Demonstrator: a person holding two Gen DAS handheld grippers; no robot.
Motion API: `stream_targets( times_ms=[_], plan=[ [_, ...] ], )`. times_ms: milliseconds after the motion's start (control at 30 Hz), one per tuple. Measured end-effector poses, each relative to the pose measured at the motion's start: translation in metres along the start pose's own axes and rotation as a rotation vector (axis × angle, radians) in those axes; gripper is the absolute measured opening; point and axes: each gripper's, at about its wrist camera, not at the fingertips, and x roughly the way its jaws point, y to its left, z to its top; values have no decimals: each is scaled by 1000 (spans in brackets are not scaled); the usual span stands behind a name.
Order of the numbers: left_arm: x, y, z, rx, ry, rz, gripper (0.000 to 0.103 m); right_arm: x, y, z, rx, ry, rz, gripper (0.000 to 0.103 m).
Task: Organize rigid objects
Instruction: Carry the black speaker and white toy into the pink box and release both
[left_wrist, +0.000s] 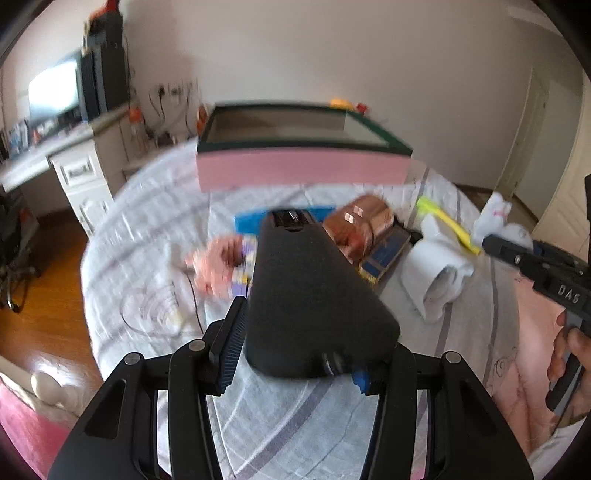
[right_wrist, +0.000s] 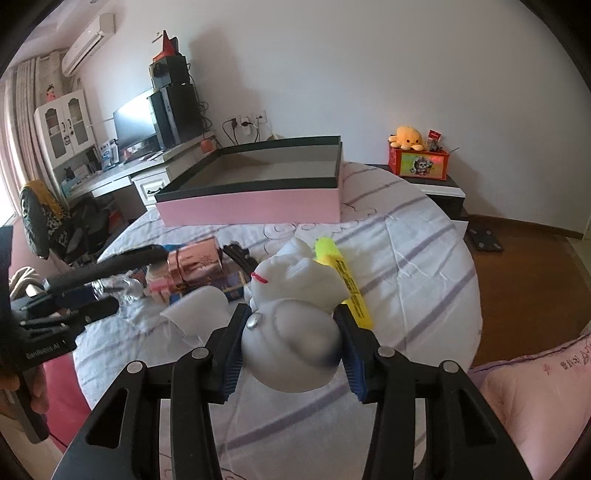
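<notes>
My left gripper (left_wrist: 301, 341) is shut on a black wedge-shaped device (left_wrist: 310, 291) and holds it above the bed; it also shows in the right wrist view (right_wrist: 110, 267). My right gripper (right_wrist: 290, 341) is shut on a white cat-shaped figurine (right_wrist: 291, 317) with a red bow. A pink box with a dark rim, open and empty, stands at the back of the bed (left_wrist: 303, 170) (right_wrist: 255, 203). A rose-gold cylinder (left_wrist: 360, 223) (right_wrist: 194, 264), a yellow highlighter (right_wrist: 345, 280) and a dark blue box (left_wrist: 384, 256) lie between.
The bed has a white quilt with purple stripes (right_wrist: 406, 258). A desk with monitor and computer tower (right_wrist: 147, 125) stands on the left. A nightstand with a red box and orange plush (right_wrist: 417, 158) stands at the right. A white figurine (left_wrist: 436, 273) and pink items (left_wrist: 218, 264) lie on the bed.
</notes>
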Motion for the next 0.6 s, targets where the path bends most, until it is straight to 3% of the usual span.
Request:
stream_targets(
  times_ms=[133, 167, 233, 300, 500, 567, 600],
  plan=[
    [6, 2, -4, -1, 21, 1, 53, 4, 0, -1, 7, 12, 7, 47],
    [8, 1, -4, 0, 27, 21, 59, 5, -1, -2, 10, 16, 6, 47],
    [10, 2, -4, -1, 26, 43, 84, 7, -3, -4, 18, 25, 9, 47],
    [10, 2, -2, -11, 20, 51, 89, 9, -4, -5, 22, 29, 9, 47],
    [19, 8, 9, -27, 26, 46, 85, 13, -7, -5, 25, 35, 15, 47],
    [26, 8, 13, -9, 41, 49, 74, 14, -7, -3, 22, 36, 16, 47],
    [29, 8, 14, -5, 51, 47, 60, 14, -6, -2, 20, 36, 16, 47]
  ],
)
